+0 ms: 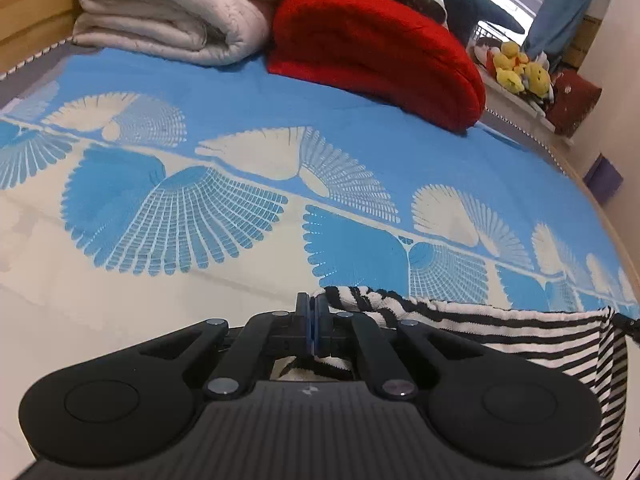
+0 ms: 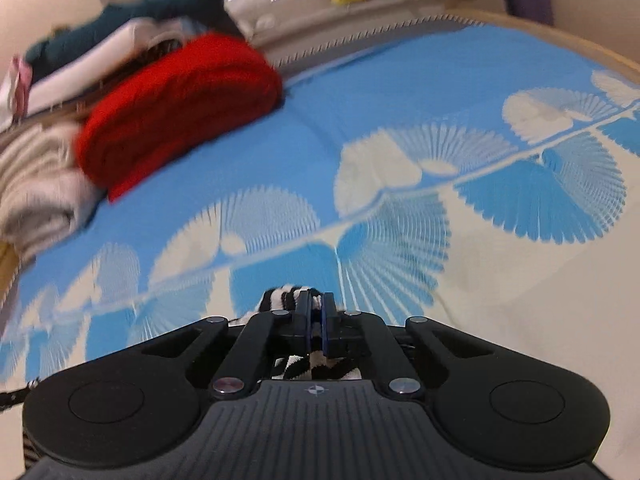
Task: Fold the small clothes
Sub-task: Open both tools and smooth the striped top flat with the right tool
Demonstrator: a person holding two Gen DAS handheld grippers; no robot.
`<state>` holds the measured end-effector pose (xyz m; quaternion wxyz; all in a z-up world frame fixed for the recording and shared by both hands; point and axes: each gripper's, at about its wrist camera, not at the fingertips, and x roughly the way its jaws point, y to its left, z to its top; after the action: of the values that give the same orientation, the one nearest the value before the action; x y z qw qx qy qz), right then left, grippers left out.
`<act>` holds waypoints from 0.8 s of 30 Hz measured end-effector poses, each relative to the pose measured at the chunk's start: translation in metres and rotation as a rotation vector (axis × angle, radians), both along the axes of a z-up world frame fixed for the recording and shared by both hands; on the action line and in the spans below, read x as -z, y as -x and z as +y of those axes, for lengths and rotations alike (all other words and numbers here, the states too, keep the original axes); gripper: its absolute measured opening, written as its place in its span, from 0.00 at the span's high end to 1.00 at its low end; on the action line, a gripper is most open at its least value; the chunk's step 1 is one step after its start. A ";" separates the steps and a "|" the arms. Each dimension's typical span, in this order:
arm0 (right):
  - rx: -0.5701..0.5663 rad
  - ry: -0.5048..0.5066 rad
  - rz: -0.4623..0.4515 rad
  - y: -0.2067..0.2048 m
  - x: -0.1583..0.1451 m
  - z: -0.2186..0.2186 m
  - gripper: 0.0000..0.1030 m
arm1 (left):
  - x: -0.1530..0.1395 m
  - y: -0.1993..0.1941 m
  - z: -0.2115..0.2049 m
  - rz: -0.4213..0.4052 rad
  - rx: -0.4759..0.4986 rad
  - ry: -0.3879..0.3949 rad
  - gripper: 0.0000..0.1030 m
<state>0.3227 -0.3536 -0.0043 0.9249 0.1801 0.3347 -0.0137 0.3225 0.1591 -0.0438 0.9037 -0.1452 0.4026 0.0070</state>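
A black-and-white striped garment [image 1: 500, 326] hangs stretched above the bed. My left gripper [image 1: 313, 302] is shut on its left top edge, and the cloth runs off to the right and down the frame's right side. My right gripper [image 2: 316, 300] is shut on another part of the striped garment [image 2: 289, 295], which bunches around and under the fingers. Most of the garment is hidden below both grippers.
A blue-and-cream patterned bedspread [image 1: 240, 208] covers the bed. A folded red blanket [image 1: 376, 48] and folded white quilt [image 1: 168, 12] lie at the far end. Yellow plush toys [image 1: 520, 70] sit on a shelf beyond. A wooden bed edge [image 2: 560, 36] curves along the right.
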 end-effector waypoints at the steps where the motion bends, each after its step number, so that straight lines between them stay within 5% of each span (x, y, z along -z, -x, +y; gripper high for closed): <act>1: 0.004 0.019 -0.001 -0.001 0.001 0.001 0.96 | 0.005 -0.002 -0.005 0.025 0.025 -0.015 0.99; 5: -0.010 0.124 0.181 -0.013 0.034 0.007 0.95 | 0.036 -0.012 -0.020 0.241 0.095 -0.105 0.95; 7: -0.012 0.113 0.283 -0.013 0.052 0.004 0.95 | 0.036 -0.007 -0.017 0.258 0.072 -0.095 0.83; 17: 0.006 -0.050 0.192 0.061 -0.008 -0.028 0.87 | -0.024 0.059 0.013 0.234 0.017 0.079 0.76; 20: -0.025 -0.075 0.164 0.097 -0.027 -0.034 0.82 | -0.044 0.094 0.015 0.200 0.049 0.143 0.66; 24: -0.042 -0.065 0.182 0.142 -0.021 -0.041 0.76 | -0.032 0.134 0.026 0.235 0.020 0.169 0.64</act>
<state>0.1809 -0.3947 0.0166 0.8843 0.2008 0.4214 0.0003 0.1882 0.1849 -0.0116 0.8350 -0.2148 0.5063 -0.0190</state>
